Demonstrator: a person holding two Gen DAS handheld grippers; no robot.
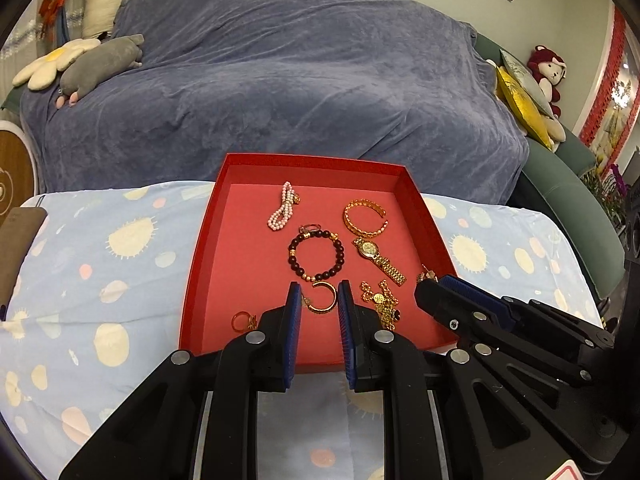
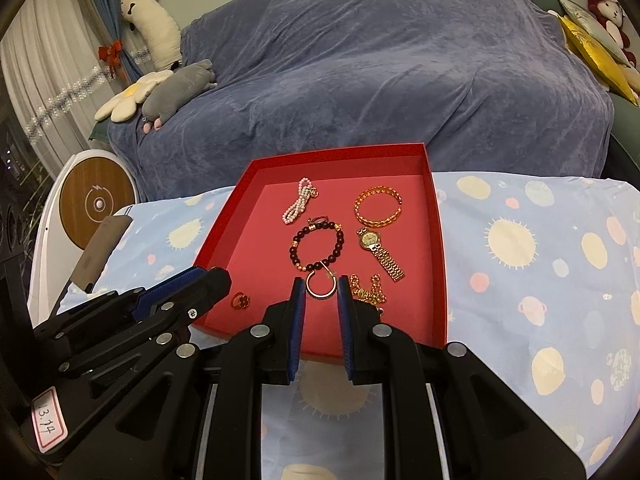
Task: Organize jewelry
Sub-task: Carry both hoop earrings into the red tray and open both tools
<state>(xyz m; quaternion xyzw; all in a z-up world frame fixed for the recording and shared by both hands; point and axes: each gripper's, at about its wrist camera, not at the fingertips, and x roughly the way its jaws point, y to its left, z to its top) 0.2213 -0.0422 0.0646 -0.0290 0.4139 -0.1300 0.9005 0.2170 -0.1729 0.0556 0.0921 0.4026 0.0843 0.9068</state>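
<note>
Both claws hang empty, jaws slightly parted: left gripper [image 1: 319, 294], right gripper [image 2: 320, 290]. At lower centre the hoop [image 1: 322, 298] touches the chain [image 1: 380, 304]; grabbing one could drag both.

Red tray [image 1: 200, 264], sun-patterned blue cloth [image 1: 100, 280]

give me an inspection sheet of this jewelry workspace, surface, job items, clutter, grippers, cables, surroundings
Surface: table under a light blue sun-print cloth.
Job's things: open red tray holding a pearl strand, gold bangle, dark bead bracelet, gold watch, open gold hoop, gold chain pile and gold ring.
Clutter: brown flat object at the cloth's left edge.
Grippers: left gripper and right gripper both empty, jaws slightly apart, over the tray's near end.
Cables: nothing seen.
Surroundings: blue-covered sofa, plush toys, yellow cushion.
</note>
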